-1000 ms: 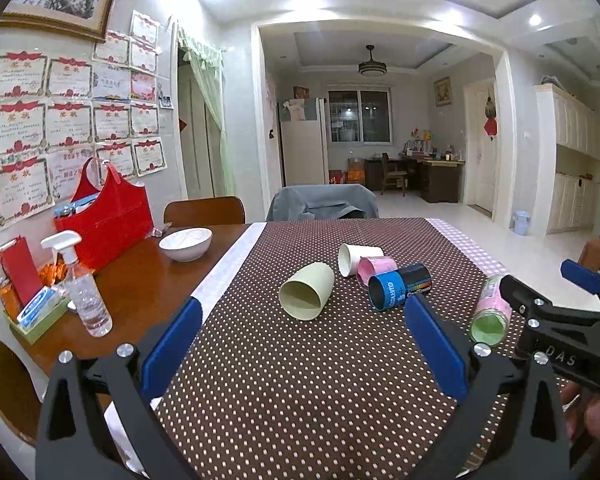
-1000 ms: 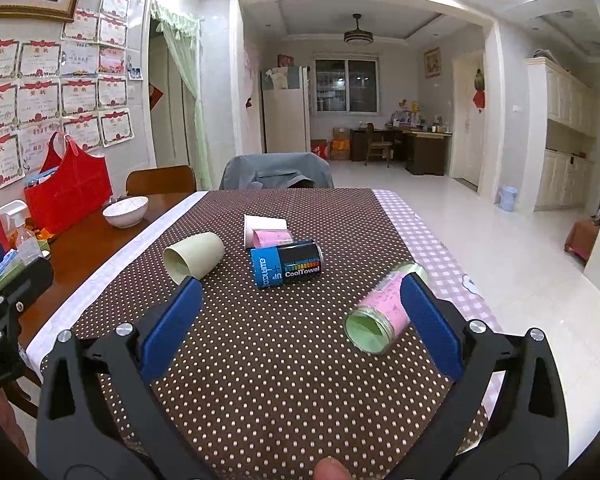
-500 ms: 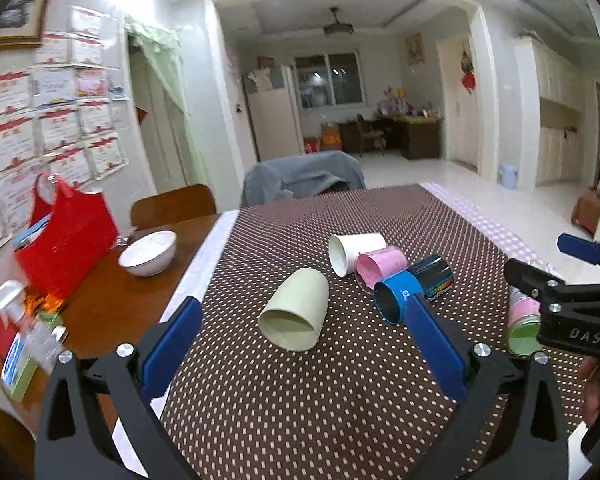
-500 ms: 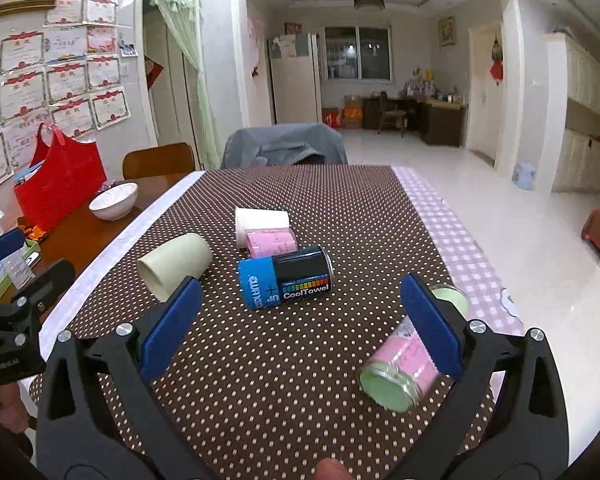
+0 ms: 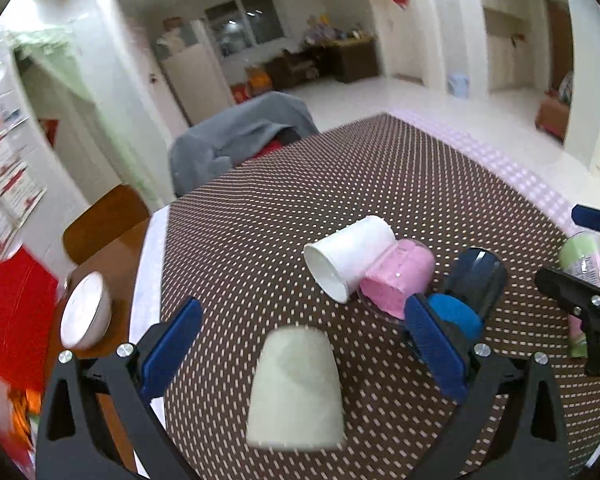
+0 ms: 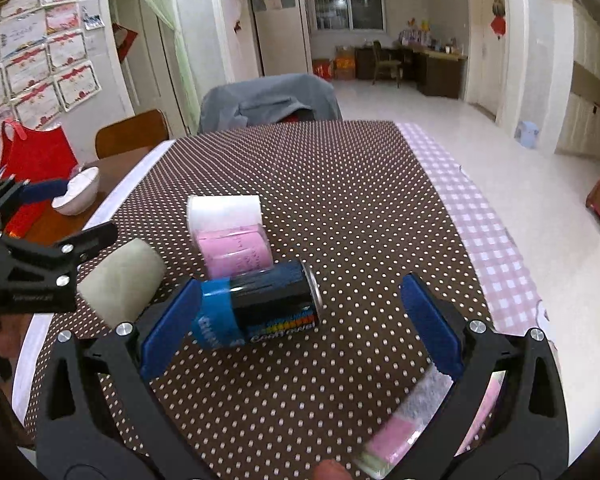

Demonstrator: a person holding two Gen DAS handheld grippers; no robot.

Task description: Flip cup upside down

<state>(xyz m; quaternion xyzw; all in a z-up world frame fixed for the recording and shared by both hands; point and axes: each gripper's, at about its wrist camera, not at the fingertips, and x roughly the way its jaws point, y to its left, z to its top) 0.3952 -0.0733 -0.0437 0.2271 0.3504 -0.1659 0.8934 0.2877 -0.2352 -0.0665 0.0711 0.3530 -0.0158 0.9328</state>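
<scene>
Several cups lie on their sides on the brown dotted tablecloth [image 5: 380,184]. A pale green cup [image 5: 296,388] lies between the open fingers of my left gripper [image 5: 304,352], rim toward the camera; it also shows in the right wrist view [image 6: 120,280]. A white cup [image 5: 350,262], a pink cup [image 5: 396,282] and a blue-and-black cup [image 6: 260,306] lie just beyond. My right gripper [image 6: 300,320] is open, with the blue-and-black cup near its left finger. A pink-and-green cup [image 6: 404,428] lies under its right finger.
A white bowl [image 5: 85,316] and a red bag [image 5: 12,312] sit on the bare wood at the table's left. A chair draped in grey cloth [image 6: 268,100] stands at the far end. The table's right edge [image 6: 492,240] drops to the floor.
Both grippers have moved forward and down toward the cups. The pale green cup now sits between my left fingers. The pink-and-green cup has slid to my right gripper's lower right.
</scene>
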